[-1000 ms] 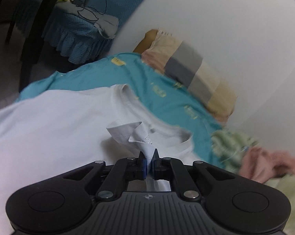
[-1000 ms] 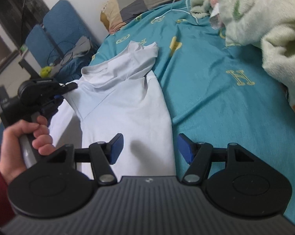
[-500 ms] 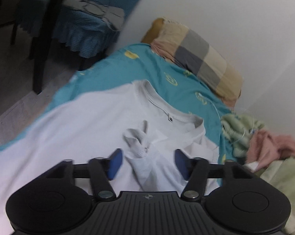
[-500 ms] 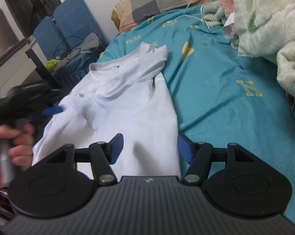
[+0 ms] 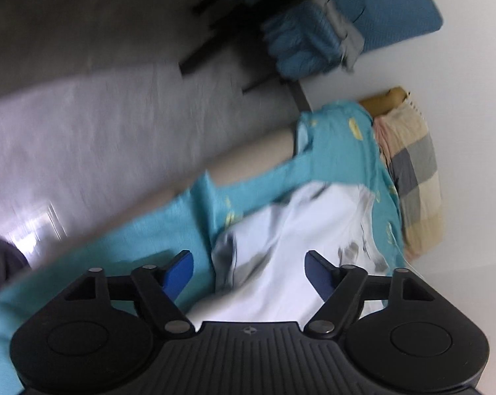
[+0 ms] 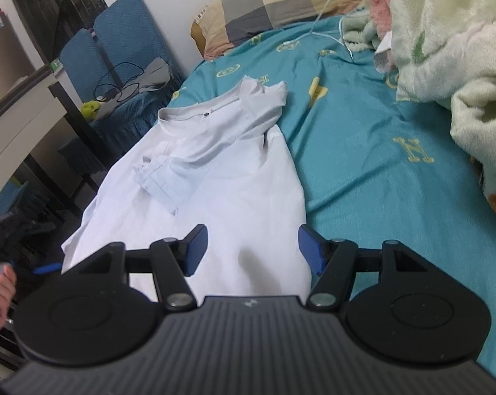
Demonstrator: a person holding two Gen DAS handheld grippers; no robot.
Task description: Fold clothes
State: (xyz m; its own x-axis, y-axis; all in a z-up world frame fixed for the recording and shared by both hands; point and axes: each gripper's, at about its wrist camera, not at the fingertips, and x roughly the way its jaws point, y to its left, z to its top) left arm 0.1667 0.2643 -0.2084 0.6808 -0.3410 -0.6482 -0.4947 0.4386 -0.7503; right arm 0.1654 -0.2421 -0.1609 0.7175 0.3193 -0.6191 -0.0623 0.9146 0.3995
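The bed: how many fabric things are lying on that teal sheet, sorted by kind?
White T-shirt: 1
Checked pillow: 1
Fluffy blankets, pale green and pink: 2
Total: 4

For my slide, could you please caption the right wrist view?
Open right hand-held gripper over a white T-shirt, sleeve folded in, on a teal bedsheet.
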